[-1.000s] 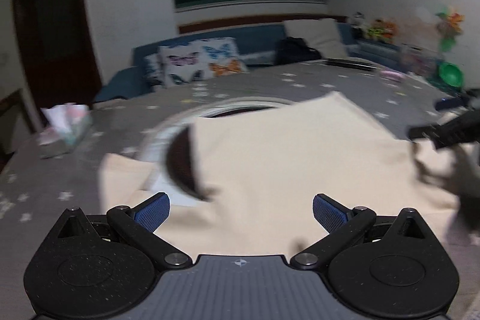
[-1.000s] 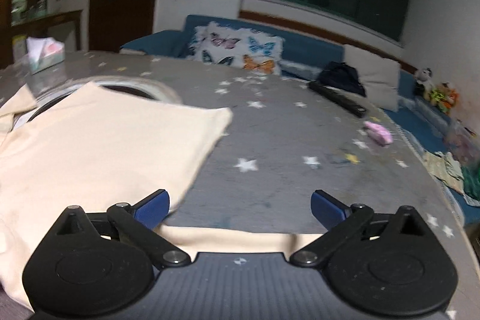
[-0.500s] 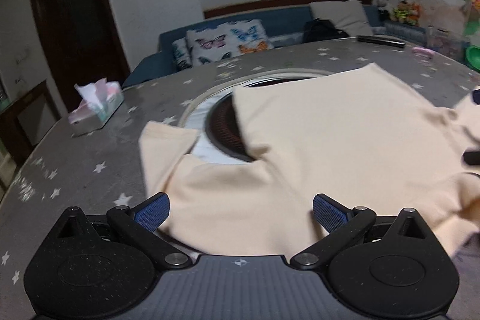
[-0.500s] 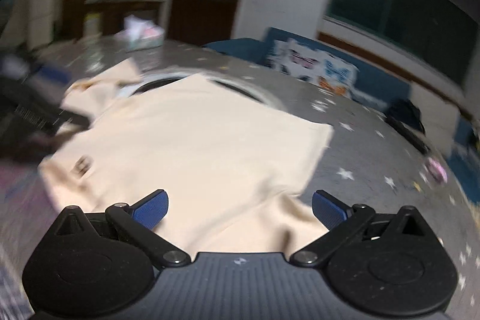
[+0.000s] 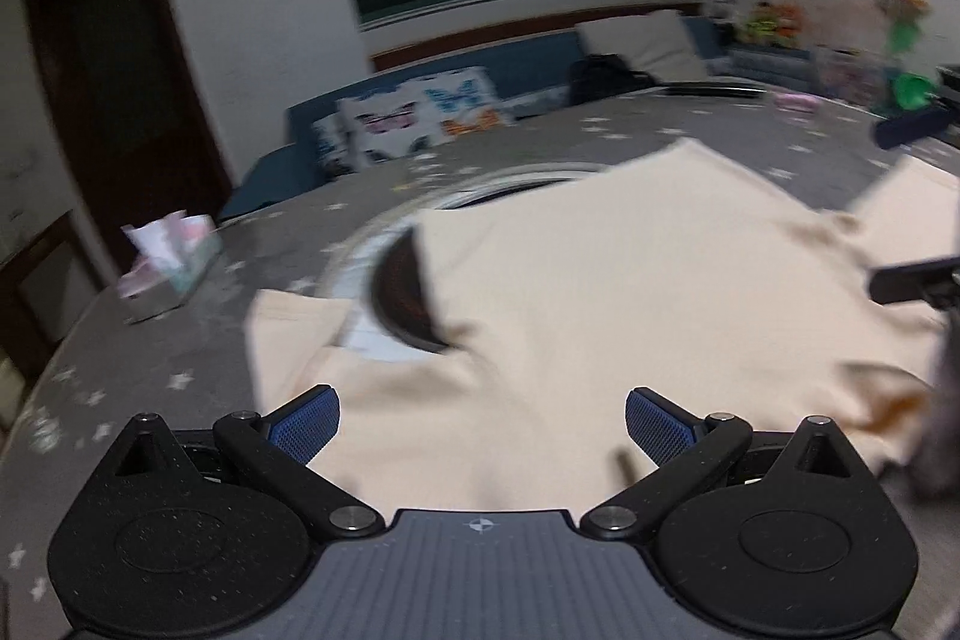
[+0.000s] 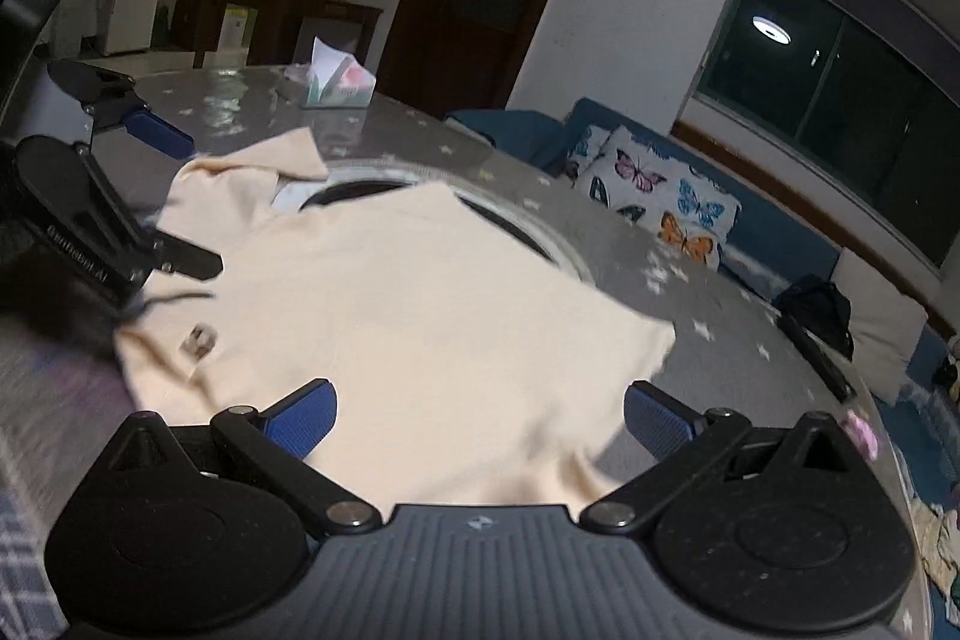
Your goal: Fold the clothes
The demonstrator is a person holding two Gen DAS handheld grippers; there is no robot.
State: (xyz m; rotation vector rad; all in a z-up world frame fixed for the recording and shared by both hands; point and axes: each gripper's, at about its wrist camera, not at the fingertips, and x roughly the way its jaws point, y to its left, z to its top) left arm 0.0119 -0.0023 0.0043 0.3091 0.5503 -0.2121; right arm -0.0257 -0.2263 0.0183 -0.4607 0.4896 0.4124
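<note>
Plainly, left gripper [image 5: 480, 421] and right gripper [image 6: 479, 418] jaws gape wide, empty, above the cream shirt [image 6: 420, 310].

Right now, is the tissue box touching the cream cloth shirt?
Apart. The right wrist view shows bare grey tablecloth between the tissue box and the cream shirt.

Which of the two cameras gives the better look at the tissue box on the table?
The right wrist view: the tissue box is sharp there, its white tissue sticking up. The left wrist view shows the same box at the table's left edge, but blurred by motion.
</note>
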